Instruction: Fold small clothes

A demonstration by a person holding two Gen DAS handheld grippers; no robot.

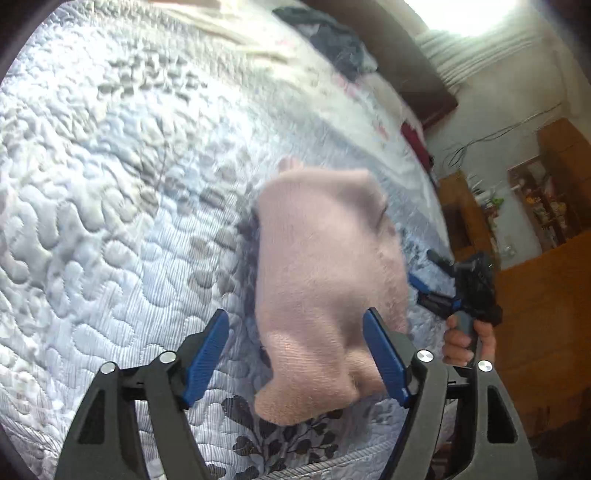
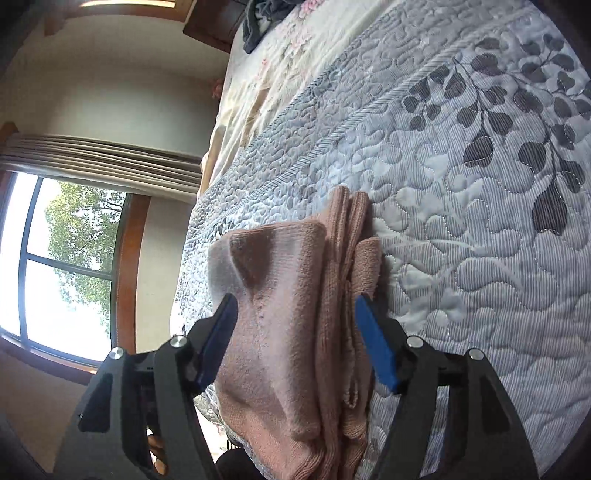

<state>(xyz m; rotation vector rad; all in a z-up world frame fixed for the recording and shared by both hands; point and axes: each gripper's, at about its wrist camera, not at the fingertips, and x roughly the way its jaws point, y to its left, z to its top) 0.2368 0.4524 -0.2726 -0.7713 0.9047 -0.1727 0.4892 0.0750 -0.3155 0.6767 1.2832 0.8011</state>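
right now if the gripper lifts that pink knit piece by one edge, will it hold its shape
Probably not. The pink knit piece lies in soft folded layers on the quilt, so it would likely droop and unfold. Its fuzzy surface suggests decent grip, and it looks light.

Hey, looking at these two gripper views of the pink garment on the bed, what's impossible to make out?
- Left wrist view: the pink garment is motion-blurred, so its type and folds are unclear.
- Right wrist view: its near end runs off the bottom edge.
- Left wrist view: the right gripper is small and partly behind the garment.
- Both views: the dark clothes on the quilt are too small to identify.
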